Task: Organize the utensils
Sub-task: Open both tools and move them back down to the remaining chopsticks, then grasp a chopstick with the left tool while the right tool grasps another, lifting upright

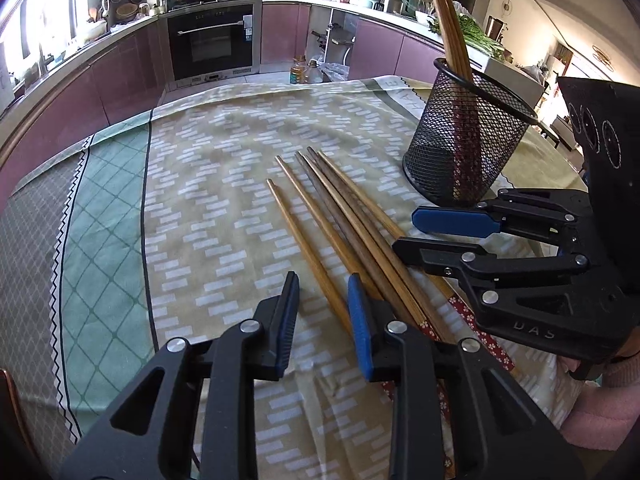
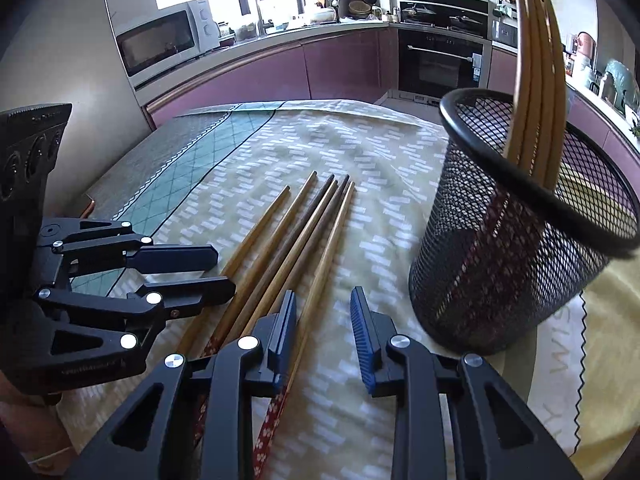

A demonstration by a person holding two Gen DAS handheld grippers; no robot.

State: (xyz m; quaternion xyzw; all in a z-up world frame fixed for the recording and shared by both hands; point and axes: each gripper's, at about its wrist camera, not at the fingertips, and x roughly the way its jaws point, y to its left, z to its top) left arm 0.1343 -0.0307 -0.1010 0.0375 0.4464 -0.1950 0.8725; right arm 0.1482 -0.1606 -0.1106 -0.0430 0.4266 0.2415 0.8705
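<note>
Several wooden chopsticks (image 1: 340,220) lie side by side on the patterned tablecloth (image 1: 224,168), tips pointing away; they also show in the right wrist view (image 2: 296,240). A black mesh holder (image 1: 464,140) stands at the right with a few chopsticks upright in it (image 2: 536,80); the holder is close in the right wrist view (image 2: 512,248). My left gripper (image 1: 323,292) is open and empty, low over the thick ends of the chopsticks. My right gripper (image 2: 323,312) is open and empty, just right of the pile and left of the holder. Each gripper shows in the other's view, the right (image 1: 412,232), the left (image 2: 224,270).
The table's left edge (image 1: 48,160) drops off to the kitchen floor. Purple cabinets, an oven (image 1: 212,36) and a microwave (image 2: 168,40) stand beyond the table. Oil bottles (image 1: 300,70) sit on the floor past the far edge.
</note>
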